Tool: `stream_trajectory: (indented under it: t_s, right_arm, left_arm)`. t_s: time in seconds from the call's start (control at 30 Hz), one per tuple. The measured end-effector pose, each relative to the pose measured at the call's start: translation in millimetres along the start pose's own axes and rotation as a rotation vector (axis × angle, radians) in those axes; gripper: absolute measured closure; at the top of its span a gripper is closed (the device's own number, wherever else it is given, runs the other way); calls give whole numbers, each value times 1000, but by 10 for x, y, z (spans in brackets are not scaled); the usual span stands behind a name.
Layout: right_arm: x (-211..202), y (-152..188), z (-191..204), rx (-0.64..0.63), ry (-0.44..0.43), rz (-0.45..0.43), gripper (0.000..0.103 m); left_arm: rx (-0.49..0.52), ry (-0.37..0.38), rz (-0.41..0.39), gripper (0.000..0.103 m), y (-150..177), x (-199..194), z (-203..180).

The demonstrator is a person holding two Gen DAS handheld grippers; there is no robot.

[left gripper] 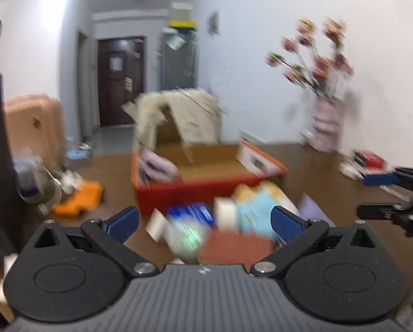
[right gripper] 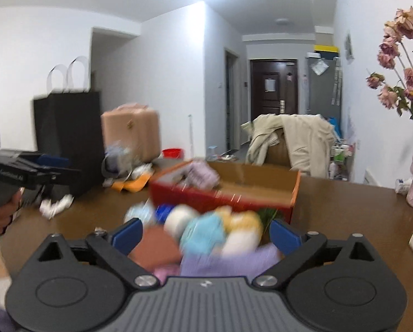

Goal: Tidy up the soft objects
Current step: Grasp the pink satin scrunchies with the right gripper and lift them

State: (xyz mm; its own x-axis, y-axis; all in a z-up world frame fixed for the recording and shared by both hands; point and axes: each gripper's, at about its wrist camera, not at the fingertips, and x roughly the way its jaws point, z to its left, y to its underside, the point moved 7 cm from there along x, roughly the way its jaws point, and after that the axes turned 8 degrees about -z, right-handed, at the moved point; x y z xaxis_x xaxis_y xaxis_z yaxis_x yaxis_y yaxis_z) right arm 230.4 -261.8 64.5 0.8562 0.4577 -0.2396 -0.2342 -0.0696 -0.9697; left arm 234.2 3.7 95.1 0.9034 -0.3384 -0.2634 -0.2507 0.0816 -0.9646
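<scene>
Nearest, in the left wrist view: left gripper (left gripper: 203, 220) spread wide, blue pads (left gripper: 123, 220) far apart, nothing pinched between them. Just beyond the fingertips, at 12 o'clock, a blurred heap of soft objects (left gripper: 228, 221) on the brown table (left gripper: 317, 166): a rust-brown piece closest, a light blue one behind it, yellow and white beyond, a blue-labelled item toward 11 o'clock. At 3 o'clock, the tip of the other tool poking in from the edge.

In the right wrist view: right gripper (right gripper: 206, 233) also gaping wide, empty; lilac cloth (right gripper: 228, 262) lying low between the fingers but not clamped, as far as the blur allows. Same heap dead ahead, blue, yellow and white lumps touching one another. At 9 o'clock, a hand (right gripper: 1, 215) gripping the left tool.

Farther on, at 12 o'clock behind the heap: red cardboard box (left gripper: 195, 191), flaps open, a pale lilac soft item (left gripper: 156, 163) inside near its left wall. At 10 o'clock on the table, an orange cloth (left gripper: 79, 199) amid clutter; black paper bag (right gripper: 68, 135) beyond that. At 2 o'clock, pink vase (left gripper: 326, 124) with dried roses, near the wall.

Farthest: beige jacket (right gripper: 295, 141) draped over a chair behind the box, peach suitcase (right gripper: 131, 132) at 11 o'clock, dark door (right gripper: 272, 85) down the hallway
</scene>
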Motion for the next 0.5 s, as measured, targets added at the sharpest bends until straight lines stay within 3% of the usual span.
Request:
stream_trajectory:
  t_s: [0.03,0.17,0.3,0.37,0.5]
  right_arm:
    - [-29,116,53,7,0,12,4]
    - [-60,442,243,68,-41,72,5]
    - [116,494,437,100,-117,81,6]
    - [232,491,509,80,-96,75,8]
    - [445,540,546,119,-85,120,25]
  left_arm:
    - [2,17,12,0,122,-35,-53]
    - [-7,-51,64,0,420,18,-86]
    - [26,-40,86,0,494,116,-90]
    - [16,-61,91,0,517,170,-21]
    - [-100,23,106,0,614,227,11]
